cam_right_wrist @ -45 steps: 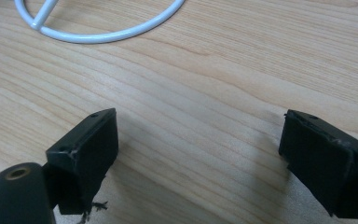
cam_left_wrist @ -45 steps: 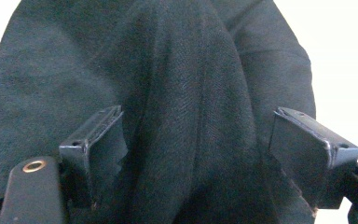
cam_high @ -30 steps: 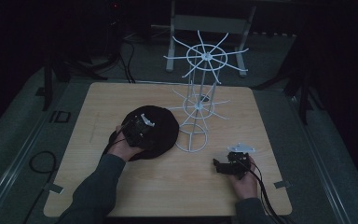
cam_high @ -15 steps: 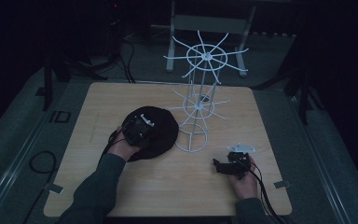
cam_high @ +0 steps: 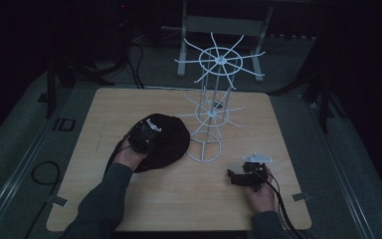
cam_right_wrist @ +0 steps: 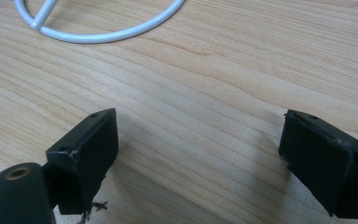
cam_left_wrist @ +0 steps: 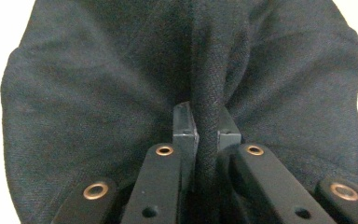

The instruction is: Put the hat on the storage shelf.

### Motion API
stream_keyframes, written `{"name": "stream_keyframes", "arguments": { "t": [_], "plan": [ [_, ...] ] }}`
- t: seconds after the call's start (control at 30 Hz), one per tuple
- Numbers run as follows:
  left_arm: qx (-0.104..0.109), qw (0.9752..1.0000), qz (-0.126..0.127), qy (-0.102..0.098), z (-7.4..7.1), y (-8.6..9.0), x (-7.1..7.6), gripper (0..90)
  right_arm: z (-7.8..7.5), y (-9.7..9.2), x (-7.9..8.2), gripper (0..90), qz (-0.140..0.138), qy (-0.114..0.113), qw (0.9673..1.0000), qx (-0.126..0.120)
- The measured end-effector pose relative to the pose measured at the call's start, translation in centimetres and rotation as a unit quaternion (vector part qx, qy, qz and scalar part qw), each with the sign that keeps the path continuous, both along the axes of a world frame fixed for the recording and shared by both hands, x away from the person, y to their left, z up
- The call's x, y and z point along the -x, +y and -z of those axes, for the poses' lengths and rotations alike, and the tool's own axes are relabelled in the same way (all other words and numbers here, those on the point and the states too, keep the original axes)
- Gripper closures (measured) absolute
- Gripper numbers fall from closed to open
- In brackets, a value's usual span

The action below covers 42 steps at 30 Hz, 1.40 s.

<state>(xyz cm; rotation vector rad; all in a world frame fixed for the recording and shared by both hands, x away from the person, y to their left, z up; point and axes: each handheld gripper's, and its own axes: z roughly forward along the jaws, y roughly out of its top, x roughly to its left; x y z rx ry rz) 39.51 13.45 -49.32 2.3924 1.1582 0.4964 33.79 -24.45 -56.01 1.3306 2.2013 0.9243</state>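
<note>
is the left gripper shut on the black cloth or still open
Shut on it. The left gripper has just closed its jaws on a raised fold of the black fabric hat, pads pressing from both sides.

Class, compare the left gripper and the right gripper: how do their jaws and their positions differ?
The left gripper has just closed its jaws, pinching a fold of the black hat; the right gripper stands wide open with nothing between its jaws. The left sits on the hat, the right over bare table. Both are hand-held, with black jaws.
</note>
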Motion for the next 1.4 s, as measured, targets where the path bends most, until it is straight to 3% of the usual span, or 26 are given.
{"name": "stream_keyframes", "arguments": {
  "t": [0.37, 0.83, 1.0, 1.1, 1.17, 1.2, 1.4],
  "plan": [
    [0.04, 0.9988, -0.006, -0.025, -1.5, 1.5, 0.4, 85.2, 0.0, 0.0, 0.0, 11.5, 0.0, 0.0, 1.0, 0.0],
    [0.067, 0.996, -0.024, -0.053, -3.5, 3.6, 1.0, 85.1, 0.0, 0.0, 0.0, 11.5, 0.0, 0.0, 1.0, 0.0],
    [0.087, 0.9939, -0.031, -0.06, -4.2, 4.3, 1.2, 85.1, 0.0, 0.0, 0.0, 11.5, 0.0, 0.0, 1.0, 0.0],
    [0.108, 0.9914, -0.036, -0.065, -4.9, 5.1, 1.4, 85.0, 0.0, 0.0, 0.0, 11.5, 0.0, 0.0, 1.0, 0.001],
    [0.108, 0.9914, -0.036, -0.065, -4.9, 5.1, 1.4, 85.0, 0.0, 0.0, 0.0, 11.5, 0.0, 0.0, 1.0, 0.001],
    [0.121, 0.9895, -0.039, -0.069, -5.2, 5.6, 1.5, 85.0, 0.0, 0.0, 0.0, 11.5, 0.0, 0.0, 1.0, 0.001],
    [0.147, 0.9851, -0.043, -0.078, -6.0, 6.5, 1.7, 85.0, 0.0, 0.0, 0.0, 11.5, 0.0, 0.0, 1.0, 0.001]
  ]
}}
